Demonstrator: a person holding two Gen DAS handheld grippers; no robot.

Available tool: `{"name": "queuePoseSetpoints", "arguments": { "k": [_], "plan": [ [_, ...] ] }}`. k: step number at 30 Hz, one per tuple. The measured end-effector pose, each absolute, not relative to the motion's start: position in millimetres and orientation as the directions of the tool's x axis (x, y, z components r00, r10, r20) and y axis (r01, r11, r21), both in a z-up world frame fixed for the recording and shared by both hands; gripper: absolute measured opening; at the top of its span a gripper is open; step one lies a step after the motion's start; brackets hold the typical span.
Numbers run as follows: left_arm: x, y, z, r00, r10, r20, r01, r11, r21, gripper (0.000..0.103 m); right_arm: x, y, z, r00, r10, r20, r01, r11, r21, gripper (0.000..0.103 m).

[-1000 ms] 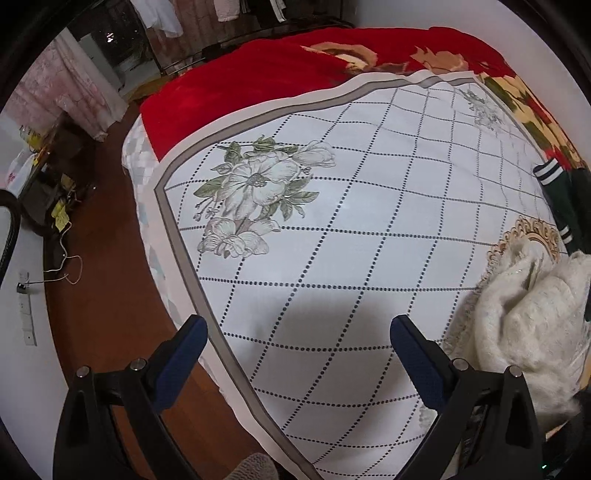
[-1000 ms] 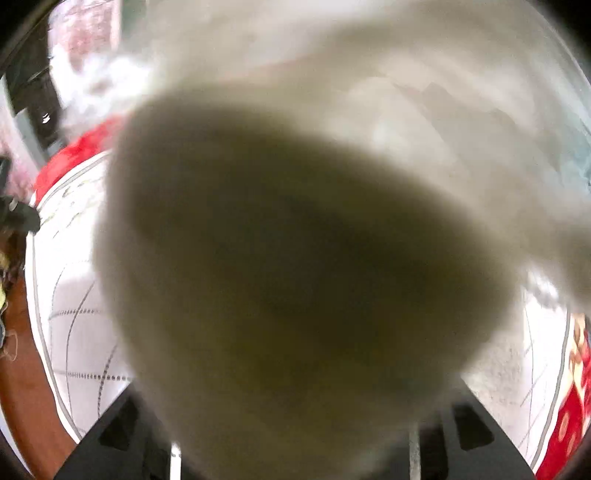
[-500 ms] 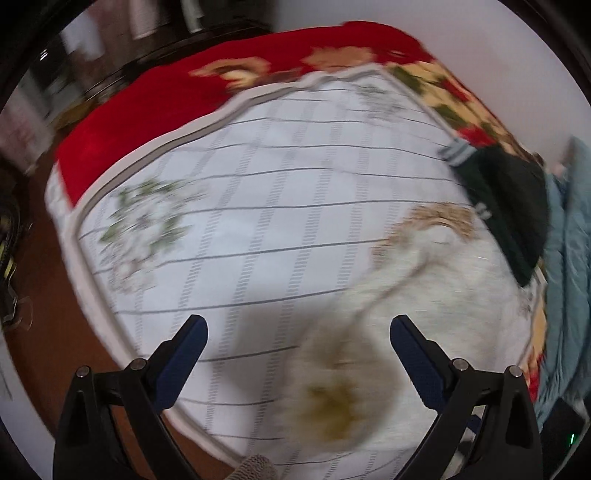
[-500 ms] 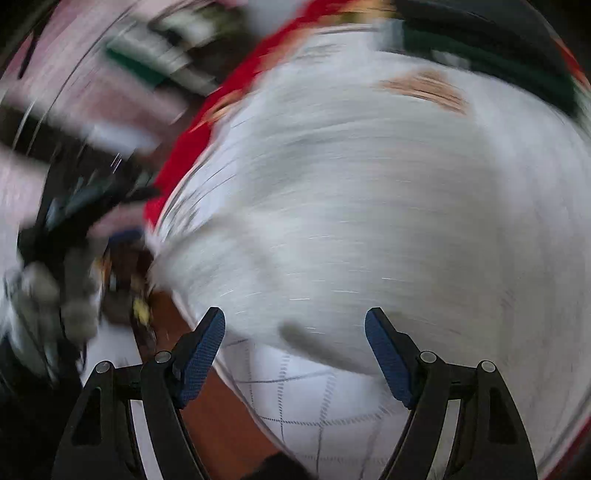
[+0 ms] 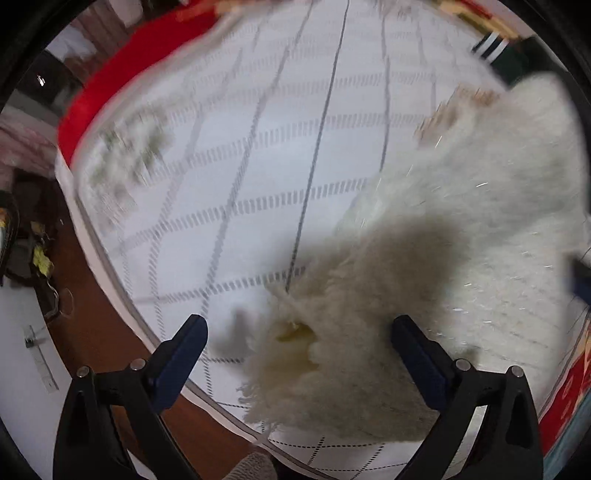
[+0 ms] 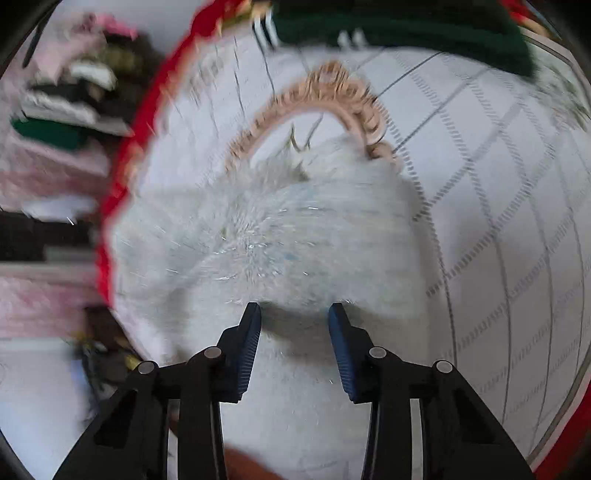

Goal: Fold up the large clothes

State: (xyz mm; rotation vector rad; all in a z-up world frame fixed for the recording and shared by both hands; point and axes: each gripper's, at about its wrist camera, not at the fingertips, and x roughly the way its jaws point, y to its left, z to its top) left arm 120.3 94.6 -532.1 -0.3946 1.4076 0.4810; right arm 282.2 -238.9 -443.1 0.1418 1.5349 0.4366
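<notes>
A white quilted bedspread (image 5: 258, 177) with a dotted diamond grid covers the bed, over a red blanket (image 5: 122, 74). On it lies the fluffy cream sweater (image 5: 461, 229), its fringed hem reaching between the left gripper (image 5: 299, 343), whose jaws stand wide and touch nothing. A dark green garment (image 6: 406, 33) sits at the far edge. The right gripper (image 6: 294, 314) has just been narrowing, its blue pads half apart above the sweater, gripping nothing.
</notes>
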Motion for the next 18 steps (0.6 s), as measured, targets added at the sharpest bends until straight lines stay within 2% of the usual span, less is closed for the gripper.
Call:
{"name": "queuePoseSetpoints", "arguments": {
  "k": [3,7,9,13,16,18],
  "plan": [
    [140,85,-489,0.173,0.132,-0.976,-0.501,0.865,0.028,0.103,306,-231,-476,-0.084,0.364,-0.928,-0.131,0.919,0.373,0.042],
    [196,67,-465,0.266,0.143,-0.953,-0.416,0.909,0.021,0.103,321,-252,-454,-0.133,0.462,-0.877,-0.02,0.883,0.468,0.042],
    [226,65,-481,0.262,0.149,-0.954,-0.393,0.919,0.035,0.103,321,-271,-433,-0.069,0.516,-0.854,0.033,0.856,0.515,0.042],
    [268,70,-536,0.168,0.156,-0.973,-0.359,0.929,0.087,0.103,327,-280,-415,-0.004,0.536,-0.844,0.048,0.844,0.535,0.042],
    [267,88,-553,0.169,0.05,-0.984,-0.413,0.911,-0.024,0.103,338,-257,-426,-0.04,0.522,-0.852,0.008,0.853,0.522,0.042],
    [263,99,-558,0.178,-0.012,-0.984,-0.457,0.885,-0.093,0.103,345,-233,-439,-0.08,0.438,-0.895,-0.061,0.894,0.443,0.042]
  ]
}}
